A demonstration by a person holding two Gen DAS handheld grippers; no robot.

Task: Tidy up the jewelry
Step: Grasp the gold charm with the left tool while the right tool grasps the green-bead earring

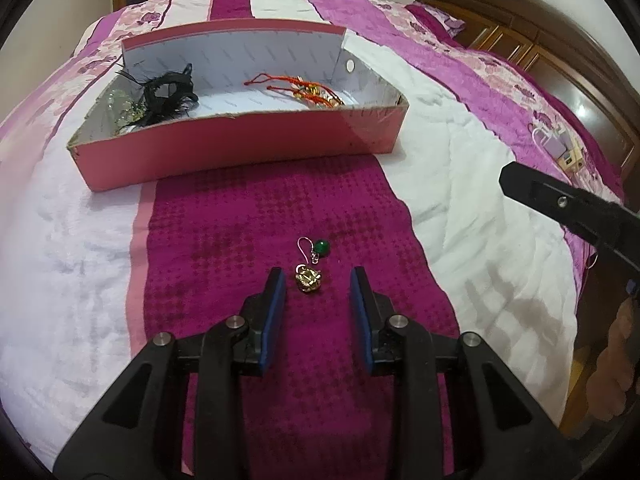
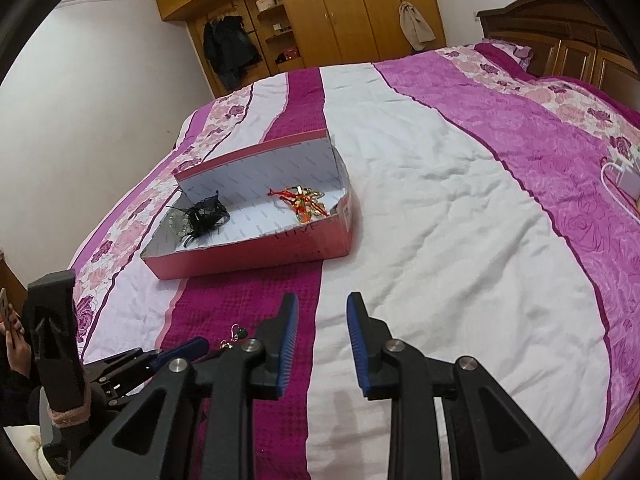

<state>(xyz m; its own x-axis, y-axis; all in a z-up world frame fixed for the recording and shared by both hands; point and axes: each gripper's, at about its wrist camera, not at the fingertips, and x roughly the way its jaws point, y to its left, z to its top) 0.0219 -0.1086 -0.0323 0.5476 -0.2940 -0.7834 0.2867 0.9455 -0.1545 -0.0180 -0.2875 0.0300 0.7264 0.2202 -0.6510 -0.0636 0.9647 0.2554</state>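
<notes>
Bedroom wardrobes line the wall behind a bed (image 1: 460, 128) quilted in magenta and white, where one pink box (image 1: 240, 152) already holds a black feathered piece (image 1: 168, 92) and red-corded trinkets (image 1: 304, 90). Two pieces remain outside on the magenta stripe, a green-bead earring (image 1: 316, 249) and a gold charm (image 1: 308, 279), lying touching just ahead of the left gripper (image 1: 318, 280), jaws spread and empty. The right gripper (image 2: 322, 308) hovers likewise parted over bare quilt; a clean pick likely means straddling one piece only, pressing lightly into the soft cover before closing.

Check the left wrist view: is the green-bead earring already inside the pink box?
No, the green-bead earring lies on the bedspread outside the pink box.
</notes>
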